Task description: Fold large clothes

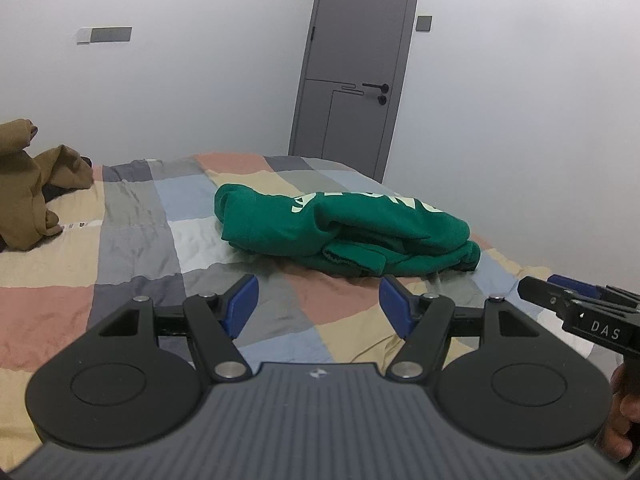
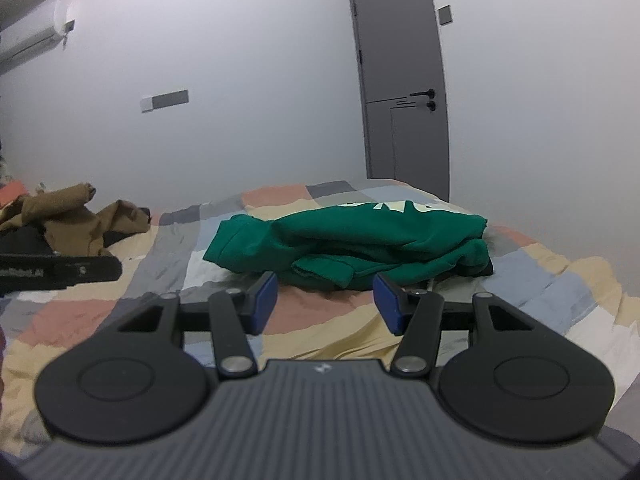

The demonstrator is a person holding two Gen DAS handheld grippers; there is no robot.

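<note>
**Sweatshirt lies bundled mid-bed, both tongs empty above the quilt**

Approach matters most at this point; the green sweatshirt [image 1: 344, 228] looks loosely folded, perhaps already finished, perhaps awaiting one more pass, and I cannot say which from these views. If another fold is due, each tong should probably take a single outer edge rather than bite into the thick stack; a pinch through several layers would likely drag the whole bundle across the patchwork quilt [image 1: 132, 240]. Lifting both corners level and together should keep the fold square.

Left gripper [image 1: 318, 306] hangs with its blue pads well apart, holding nothing; right gripper [image 2: 325, 303] is likewise spread and empty, just short of the garment's near edge; neither touches cloth.

Sweatshirt sits near the bed's centre, towards the far side; it is dark green, soft and thick, with pale lettering on its upper face, a ribbed cuff poking out at the near edge. A brown garment [image 2: 68, 216] lies crumpled well off to the left; a grey door [image 1: 352, 64] stands beyond.
</note>
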